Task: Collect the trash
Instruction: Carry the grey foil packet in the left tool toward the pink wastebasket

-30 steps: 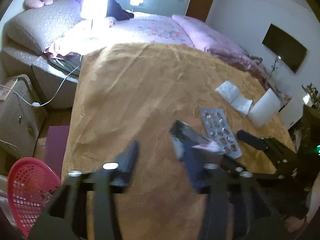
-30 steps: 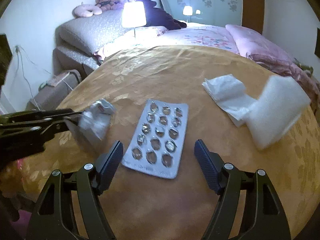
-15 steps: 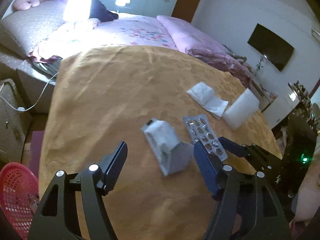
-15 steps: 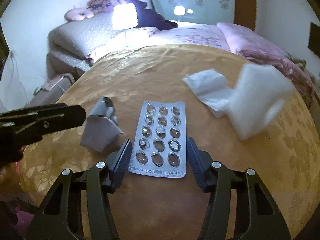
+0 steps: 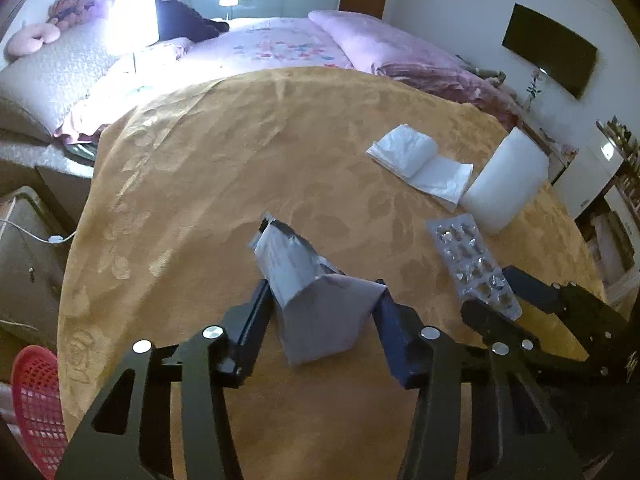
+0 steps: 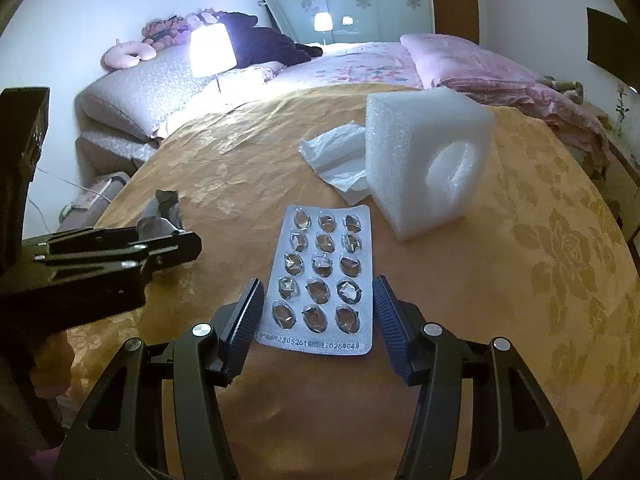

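Listing what we see on the gold brocade tablecloth (image 5: 248, 168): item one, a crumpled grey foil pouch (image 5: 308, 288), lying between the fingers of the left gripper (image 5: 320, 312); its jaws stand apart on either side of the pouch, close to its edges, and we cannot tell whether the pads press it. Item two, an emptied blister pack (image 6: 324, 276), flat on the cloth, its near end between the fingers of the right gripper (image 6: 318, 316); those jaws stand apart, each pad just beside a long edge of the pack. Item three, a white foam block (image 6: 424, 160) with a round hollow in its face, standing just beyond the blister pack. Item four, a crumpled white tissue (image 6: 336, 156), touching the foam block on its far left side. Off the table at lower left of the left wrist view we note a red mesh basket (image 5: 36, 408). Behind the table: a bed with pink bedding (image 5: 288, 44) and a lit lamp (image 6: 212, 50)
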`<state>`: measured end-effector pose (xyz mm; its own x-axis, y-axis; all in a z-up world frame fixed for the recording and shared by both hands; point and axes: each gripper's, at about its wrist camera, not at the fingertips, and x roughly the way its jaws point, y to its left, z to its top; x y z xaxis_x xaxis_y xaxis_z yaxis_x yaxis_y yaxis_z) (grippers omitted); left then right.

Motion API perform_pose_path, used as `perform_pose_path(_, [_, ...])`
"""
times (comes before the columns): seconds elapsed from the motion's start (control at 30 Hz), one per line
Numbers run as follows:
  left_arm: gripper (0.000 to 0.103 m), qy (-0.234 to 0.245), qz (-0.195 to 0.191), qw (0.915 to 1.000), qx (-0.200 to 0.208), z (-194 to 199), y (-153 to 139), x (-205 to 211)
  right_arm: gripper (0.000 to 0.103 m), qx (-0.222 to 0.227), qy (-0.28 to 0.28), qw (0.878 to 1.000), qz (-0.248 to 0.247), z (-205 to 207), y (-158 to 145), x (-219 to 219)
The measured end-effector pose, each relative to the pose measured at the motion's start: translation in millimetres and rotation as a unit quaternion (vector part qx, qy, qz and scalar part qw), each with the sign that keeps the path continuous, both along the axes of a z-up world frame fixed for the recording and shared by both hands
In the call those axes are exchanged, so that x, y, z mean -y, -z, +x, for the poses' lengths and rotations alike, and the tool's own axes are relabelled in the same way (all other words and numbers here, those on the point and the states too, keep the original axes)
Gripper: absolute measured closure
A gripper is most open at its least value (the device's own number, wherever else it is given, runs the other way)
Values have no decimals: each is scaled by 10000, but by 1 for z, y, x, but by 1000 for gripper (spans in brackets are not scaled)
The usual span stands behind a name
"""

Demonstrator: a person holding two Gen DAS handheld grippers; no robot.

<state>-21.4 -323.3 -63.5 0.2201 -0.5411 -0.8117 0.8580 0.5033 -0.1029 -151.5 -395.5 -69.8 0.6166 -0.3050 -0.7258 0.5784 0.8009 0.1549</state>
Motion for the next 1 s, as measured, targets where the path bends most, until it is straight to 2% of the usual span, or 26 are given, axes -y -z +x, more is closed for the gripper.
perform_pose_path(0.27, [56,-175,-235,9996,-35,12,-7,-25,49,63,-194,9998,-1,6,-5,-9])
perform_pose_path(0.6, [56,-413,-320,9983,246,22,-32,-79,49,72,-716,9973,-121,36,-18,-40])
perform_pose_path(0.83, [56,-917,-297,9944,441,44,-49,-136,49,86,-1235,9921,-183,69,-28,-74])
perform_pose_path(1.0, [56,-1350,-164,9896,479,60,-52,-179,49,131,-1683,9852,-310,94,-40,-104])
